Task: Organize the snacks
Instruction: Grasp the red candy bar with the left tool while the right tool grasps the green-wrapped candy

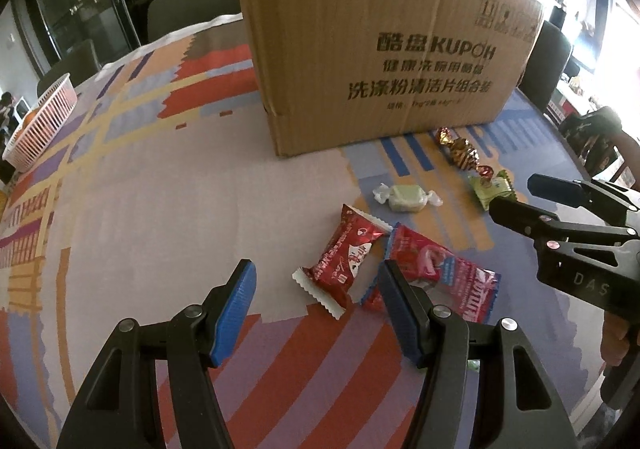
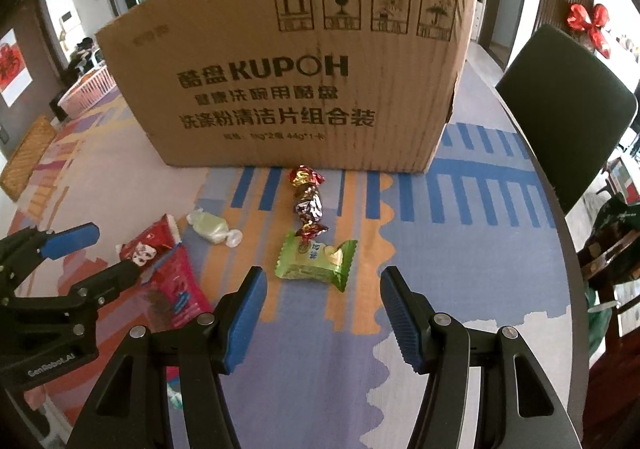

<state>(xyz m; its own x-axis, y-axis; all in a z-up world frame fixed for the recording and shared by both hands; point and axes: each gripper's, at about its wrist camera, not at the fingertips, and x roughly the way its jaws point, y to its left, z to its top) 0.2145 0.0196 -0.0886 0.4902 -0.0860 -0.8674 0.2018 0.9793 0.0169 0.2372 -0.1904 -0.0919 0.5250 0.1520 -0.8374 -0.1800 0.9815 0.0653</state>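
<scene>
Snacks lie loose on the table (image 2: 460, 289) before the cardboard box (image 2: 288, 89) — the green packet (image 2: 316, 259), light and crinkly, looks best pinched across its puffed middle — while both grippers (image 2: 322, 313) (image 1: 316, 309) hover with jaws spread, empty.

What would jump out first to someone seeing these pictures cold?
The big cardboard box with bold printing stands at the back of the patterned tablecloth. Wrapped snacks lie in front of it: a green packet just ahead of the open right claw, red packets before the open left claw.
</scene>
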